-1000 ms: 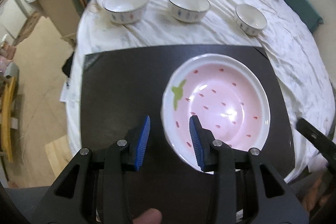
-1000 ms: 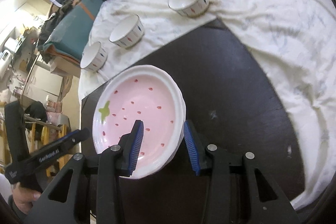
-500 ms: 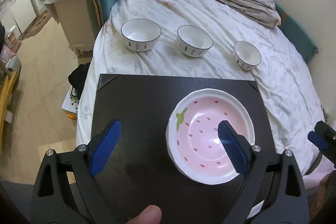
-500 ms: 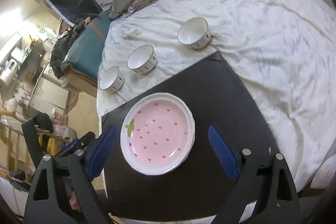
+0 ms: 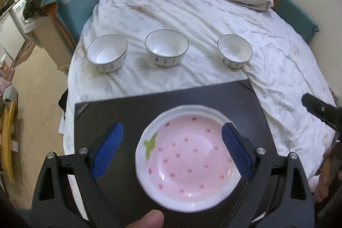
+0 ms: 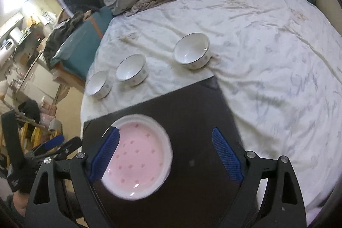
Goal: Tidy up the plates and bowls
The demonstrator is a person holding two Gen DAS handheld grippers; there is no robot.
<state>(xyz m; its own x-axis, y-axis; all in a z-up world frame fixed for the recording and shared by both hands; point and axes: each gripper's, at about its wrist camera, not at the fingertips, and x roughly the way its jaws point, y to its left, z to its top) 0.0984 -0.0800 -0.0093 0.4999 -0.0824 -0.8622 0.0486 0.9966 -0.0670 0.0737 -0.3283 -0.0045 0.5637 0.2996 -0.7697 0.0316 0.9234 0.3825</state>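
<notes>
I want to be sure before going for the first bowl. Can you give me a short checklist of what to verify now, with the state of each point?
1. Left gripper free of any load: ok, its jaws stand wide and its pads press on nothing.
2. Right gripper free of any load: ok, wide open, nothing gripped.
3. Pink plate resting flat on the black board, touched by no gripper: ok.
4. Three white bowls upright, apart from each other in a row on the white sheet: ok.
5. Bowls empty: ok, the insides show only white.
6. Bowls steady on the soft sheet: cannot tell.
</notes>
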